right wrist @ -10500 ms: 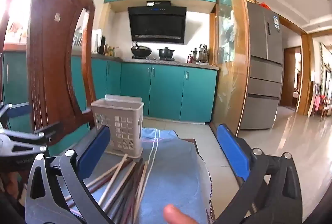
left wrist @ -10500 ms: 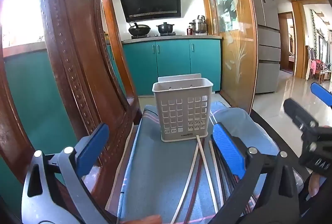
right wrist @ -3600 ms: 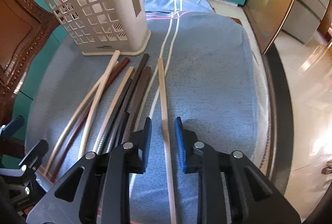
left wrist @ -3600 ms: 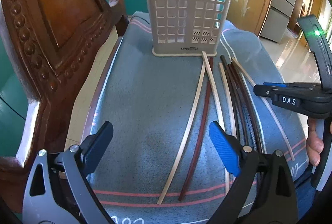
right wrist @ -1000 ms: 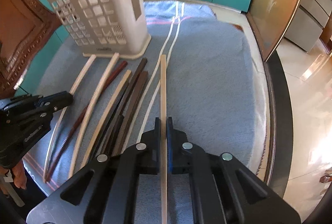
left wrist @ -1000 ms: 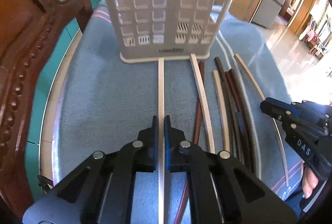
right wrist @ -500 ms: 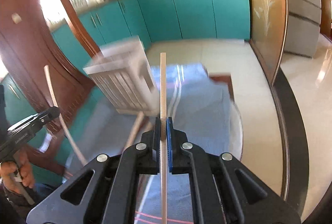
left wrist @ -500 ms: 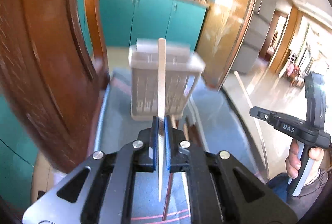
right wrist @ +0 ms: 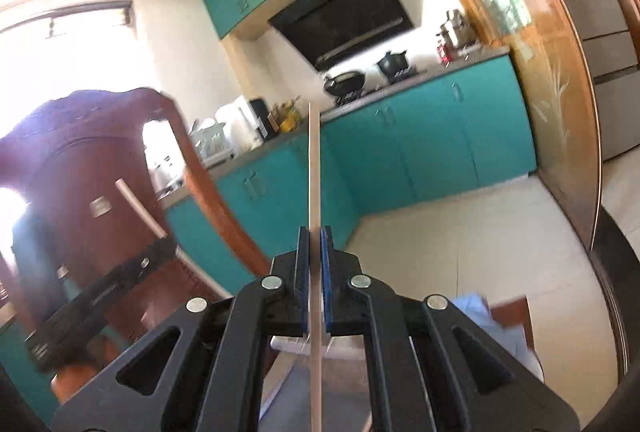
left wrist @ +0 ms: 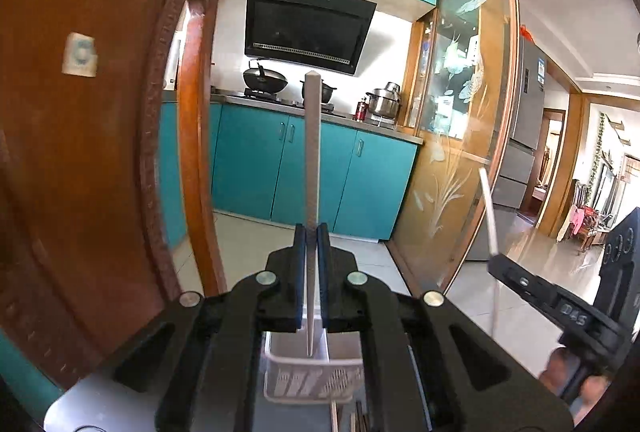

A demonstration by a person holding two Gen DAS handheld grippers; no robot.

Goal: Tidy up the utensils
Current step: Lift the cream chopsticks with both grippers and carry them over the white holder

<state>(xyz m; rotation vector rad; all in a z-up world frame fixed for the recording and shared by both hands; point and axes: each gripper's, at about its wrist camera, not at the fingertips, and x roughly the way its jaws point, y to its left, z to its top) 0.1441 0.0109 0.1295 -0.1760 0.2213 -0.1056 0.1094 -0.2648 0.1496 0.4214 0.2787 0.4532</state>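
My left gripper [left wrist: 312,232] is shut on a pale chopstick [left wrist: 311,152] that stands upright between its blue pads. Its lower tip hangs over the open top of the white slotted basket [left wrist: 312,372], low in the left wrist view. My right gripper [right wrist: 315,232] is shut on a light wooden chopstick [right wrist: 314,168], also upright, and a bit of the basket [right wrist: 294,346] shows just behind its jaws. Each gripper appears in the other's view, raised with its stick. More chopsticks [left wrist: 360,416] lie on the cloth beside the basket.
A carved wooden chair back [left wrist: 80,152] rises close on the left. The blue cloth [right wrist: 480,308] covers the seat under the basket. A glass partition [left wrist: 460,152] and teal kitchen cabinets [left wrist: 312,172] stand beyond, with tiled floor to the right.
Both grippers have lifted their chopsticks off the cloth and tipped up from pointing down to nearly level. The basket has dropped to the bottom of both views.
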